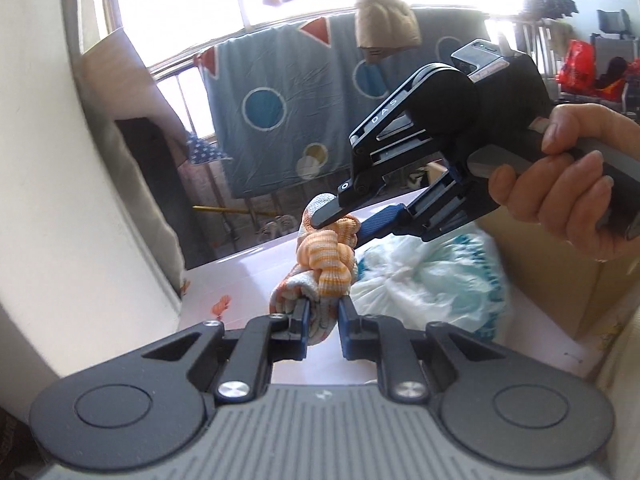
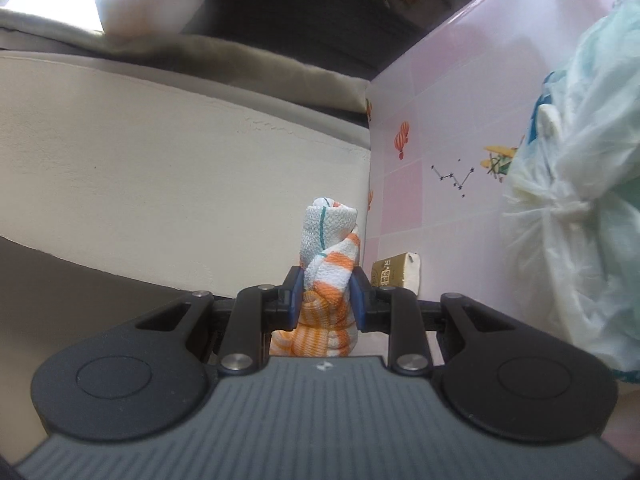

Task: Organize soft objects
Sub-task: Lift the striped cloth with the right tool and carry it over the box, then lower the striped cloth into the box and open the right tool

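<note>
An orange-and-white striped towel (image 1: 328,264), twisted into a knot, hangs in the air between both grippers. My left gripper (image 1: 323,322) is shut on its lower end. My right gripper (image 1: 340,222) comes in from the upper right, held by a hand (image 1: 560,184), and is shut on the towel's upper end. In the right wrist view the same towel (image 2: 330,256) is pinched between the right gripper's (image 2: 326,300) blue pads, its white end with a green line sticking out past the fingertips.
A pink tiled surface (image 1: 248,276) lies below. A white and teal plastic bag (image 1: 432,280) lies on it, also in the right wrist view (image 2: 580,184). A cardboard box (image 1: 560,280) stands at the right. A cream wall (image 2: 180,168) is at the left. A small tan carton (image 2: 396,272) lies on the tiles.
</note>
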### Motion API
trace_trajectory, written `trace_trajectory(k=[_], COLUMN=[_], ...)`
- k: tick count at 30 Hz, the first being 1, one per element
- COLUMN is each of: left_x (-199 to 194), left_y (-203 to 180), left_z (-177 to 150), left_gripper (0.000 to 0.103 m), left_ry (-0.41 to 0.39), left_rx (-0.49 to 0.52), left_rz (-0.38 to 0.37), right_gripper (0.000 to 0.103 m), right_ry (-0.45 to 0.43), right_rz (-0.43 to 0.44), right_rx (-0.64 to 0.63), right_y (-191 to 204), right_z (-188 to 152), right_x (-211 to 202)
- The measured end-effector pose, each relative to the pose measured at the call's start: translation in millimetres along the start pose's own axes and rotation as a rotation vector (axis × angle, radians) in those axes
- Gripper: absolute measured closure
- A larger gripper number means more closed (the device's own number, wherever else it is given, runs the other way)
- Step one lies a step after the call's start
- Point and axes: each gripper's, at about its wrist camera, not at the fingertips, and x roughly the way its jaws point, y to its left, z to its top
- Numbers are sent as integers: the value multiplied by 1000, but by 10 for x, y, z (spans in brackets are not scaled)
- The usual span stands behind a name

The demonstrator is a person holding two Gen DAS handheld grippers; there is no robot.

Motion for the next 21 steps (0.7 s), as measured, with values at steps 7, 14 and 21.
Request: trace_trajectory(k=[7, 14, 21], left_x=[285, 519, 838], left_y=[-804, -1615, -2268], left_z=[470, 754, 875], left_gripper=[87, 86, 86], left_ry=[-73, -99, -39], left_rx=[75, 123, 158], left_rz=[-226, -437, -575], right_gripper=[80, 80, 80], right_ry=[-187, -363, -431], right_rz=[-50, -109, -221], right_rx=[6, 51, 97], right_y=[-376, -855, -1356], right_z=[-109, -317, -411], right_x=[-1338, -2676, -3132])
